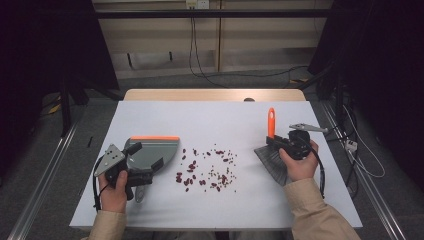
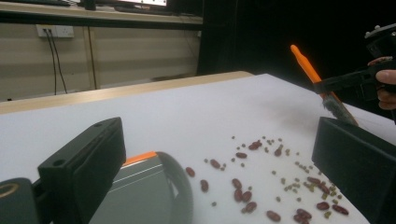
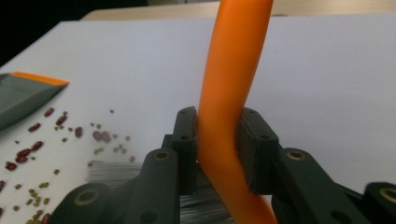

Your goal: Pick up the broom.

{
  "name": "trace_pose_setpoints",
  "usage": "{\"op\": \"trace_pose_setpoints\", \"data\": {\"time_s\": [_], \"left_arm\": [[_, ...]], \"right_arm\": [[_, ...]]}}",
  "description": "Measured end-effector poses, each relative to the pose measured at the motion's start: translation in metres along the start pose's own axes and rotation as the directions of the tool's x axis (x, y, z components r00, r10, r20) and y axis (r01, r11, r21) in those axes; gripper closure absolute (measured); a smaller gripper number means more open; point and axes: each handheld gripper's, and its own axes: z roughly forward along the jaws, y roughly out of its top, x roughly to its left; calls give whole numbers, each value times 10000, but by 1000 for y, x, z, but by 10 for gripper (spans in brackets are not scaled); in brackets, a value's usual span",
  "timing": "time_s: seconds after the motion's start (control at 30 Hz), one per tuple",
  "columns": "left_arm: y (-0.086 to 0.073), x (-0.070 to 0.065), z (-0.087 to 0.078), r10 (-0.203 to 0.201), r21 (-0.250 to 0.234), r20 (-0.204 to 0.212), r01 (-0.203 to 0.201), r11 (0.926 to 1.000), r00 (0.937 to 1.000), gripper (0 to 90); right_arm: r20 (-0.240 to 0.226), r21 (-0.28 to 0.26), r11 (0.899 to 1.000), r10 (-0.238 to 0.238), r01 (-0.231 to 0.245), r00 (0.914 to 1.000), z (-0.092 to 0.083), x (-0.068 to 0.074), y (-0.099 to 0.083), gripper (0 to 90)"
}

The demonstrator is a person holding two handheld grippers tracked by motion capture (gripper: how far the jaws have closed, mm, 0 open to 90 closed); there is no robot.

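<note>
Right gripper [image 3: 219,154] clamped on brush [image 1: 270,150] handle, right of scattered beans [image 1: 207,170]. Left gripper [image 1: 137,167] held dustpan [image 1: 155,150] at rear. Judged brush light, bristles soft, handle slick; gripped near ferrule.

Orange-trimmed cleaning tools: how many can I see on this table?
2. A grey dustpan with an orange edge sits left of the scattered beans, at the left gripper; an orange-handled brush is clamped in the right gripper.
</note>
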Motion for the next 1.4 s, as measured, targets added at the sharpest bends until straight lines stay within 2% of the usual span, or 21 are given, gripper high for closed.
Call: {"op": "trace_pose_setpoints", "data": {"time_s": [0.03, 0.07, 0.1, 0.33, 0.47, 0.83, 0.9, 1.03, 1.1, 1.17, 1.23, 1.4], "left_arm": [[1, -2, 2, -5, 16, 61, 5, 10000, 10000, 27], [3, -4, 4, 1, 69, 124, -2, 10000, 9999, 27], [4, -5, 5, 59, 115, 201, -61, 9999, 9998, 27], [15, -14, 18, 190, 136, 492, -197, 9997, 9986, 27], [17, -17, 24, 84, 164, 436, -91, 9998, 9990, 29], [25, -26, 38, 134, 188, 827, -150, 9997, 9965, 30], [27, -27, 41, 120, 320, 1074, -155, 9994, 9941, 28], [30, -31, 50, 140, 440, 1093, -189, 9989, 9939, 29], [31, -32, 55, 233, 570, 1282, -308, 9979, 9915, 29], [32, -36, 60, 145, 602, 1497, -238, 9979, 9886, 32], [33, -38, 64, 157, 644, 1686, -269, 9976, 9856, 33], [34, -39, 73, 152, 613, 1809, -267, 9978, 9834, 38]], "right_arm": [[-139, -339, 9994, 83, -88, 9999, -6, 1, 1, 711], [-139, -339, 9994, 83, -88, 9999, -6, 1, 1, 711], [-312, -564, 9984, 53, -70, 9995, -9, 3, 3, 711], [-860, -1162, 9929, 169, -269, 9962, -16, 9, 7, 714], [-1122, -1529, 9880, 41, -213, 9937, -17, 16, 10, 714], [-1565, -2007, 9793, -59, -260, 9877, -18, 31, 19, 714], [-1669, -2035, 9786, -33, -312, 9860, -17, 35, 21, 714], [-1895, -2145, 9764, -160, -255, 9818, -15, 46, 29, 714], [-1914, -2210, 9749, -167, -265, 9814, -15, 49, 31, 714], [-1876, -2218, 9750, -320, -106, 9817, -13, 54, 34, 714], [-1991, -2255, 9741, -303, -157, 9795, -11, 58, 36, 714], [-2095, -2343, 9721, -388, -116, 9770, -4, 70, 39, 714]]}}
